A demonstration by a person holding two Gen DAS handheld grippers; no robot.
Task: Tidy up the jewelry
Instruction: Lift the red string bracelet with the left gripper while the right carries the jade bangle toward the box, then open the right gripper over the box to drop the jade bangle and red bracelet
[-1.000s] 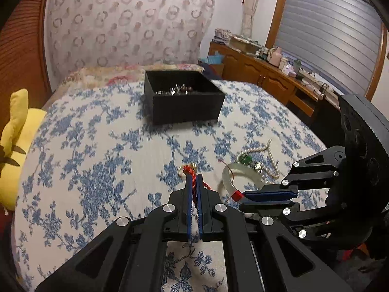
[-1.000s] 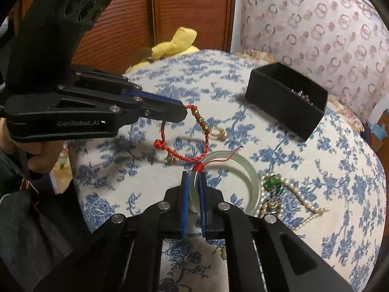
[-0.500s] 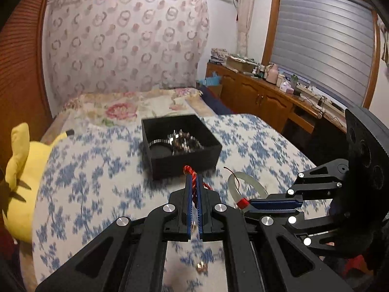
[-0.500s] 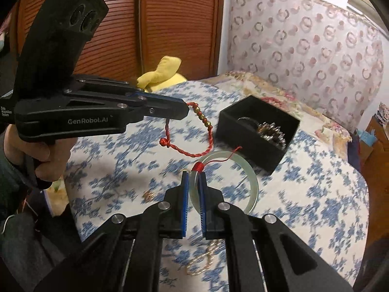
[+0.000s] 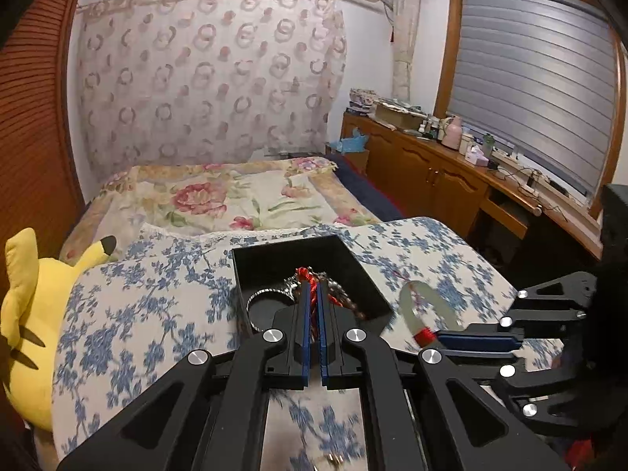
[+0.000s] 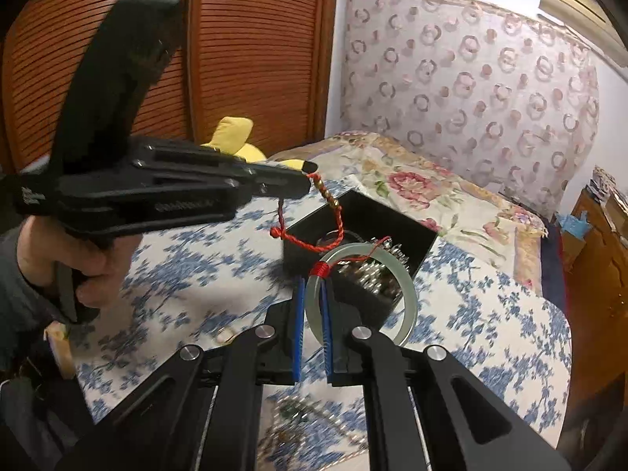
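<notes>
My left gripper (image 5: 313,294) is shut on a red cord bracelet (image 6: 333,216) with gold beads, which dangles over the near edge of the black box (image 5: 290,263). In the right wrist view that left gripper (image 6: 304,180) comes in from the left, held by a hand. My right gripper (image 6: 312,286) is shut on a pale green bangle (image 6: 396,294) with a red thread wrap, held in the air just in front of the black box (image 6: 369,212). In the left wrist view the bangle (image 5: 431,306) hangs at the right gripper (image 5: 435,335). Several metal pieces lie in the box.
The blue floral bedspread (image 5: 149,314) carries the box. A yellow plush toy (image 5: 35,314) lies at its left edge. A pearl necklace (image 6: 302,420) and small loose pieces lie on the cloth below my right gripper. A wooden dresser (image 5: 451,180) runs along the right wall.
Both grippers have risen off the bedspread and moved toward the black box, carrying the red cord bracelet and the bangle. The pearl necklace stayed on the cloth behind.
</notes>
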